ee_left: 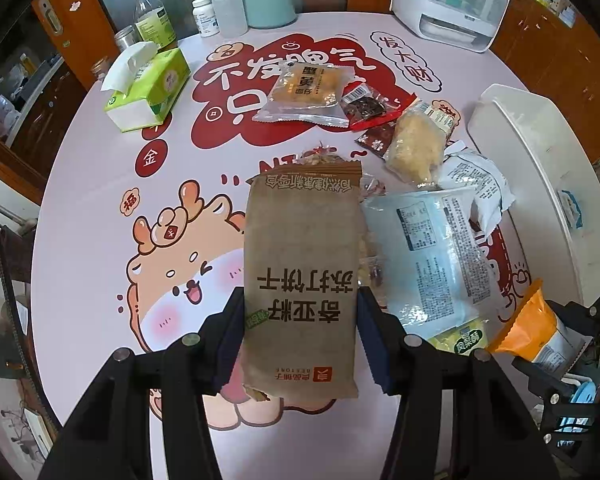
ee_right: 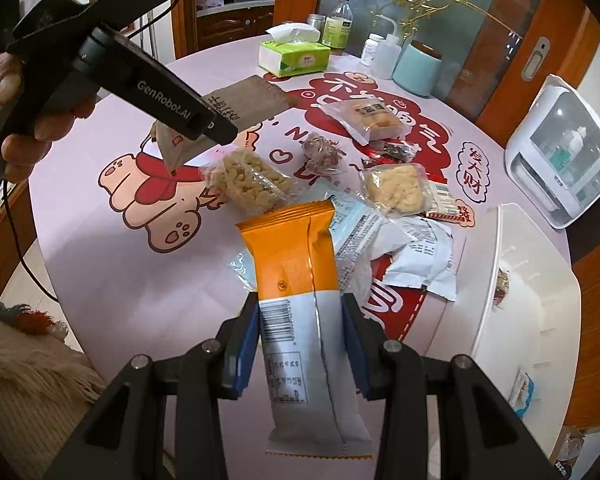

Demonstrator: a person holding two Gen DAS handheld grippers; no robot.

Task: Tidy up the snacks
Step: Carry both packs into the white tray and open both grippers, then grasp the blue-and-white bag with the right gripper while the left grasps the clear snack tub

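My left gripper (ee_left: pixel 300 340) is clamped on the brown cracker pack (ee_left: pixel 302 276), held above the table (ee_left: pixel 100 208). Right gripper (ee_right: pixel 300 344) is clamped on the orange-and-white snack bar (ee_right: pixel 300 304), above loose snacks beside the white bin (ee_right: pixel 520 304).

Matt brown paper-look cracker packet (ee_left: pixel 300 276): dull, faintly creased. Orange-and-white foil-type snack wrapper (ee_right: pixel 300 304): smooth, slight sheen. Clear crinkled plastic puffed-rice bag (ee_right: pixel 249 181): glossy. Round pink printed tabletop (ee_left: pixel 96 208): smooth, satin. White plastic storage bin (ee_right: pixel 512 304): matt.
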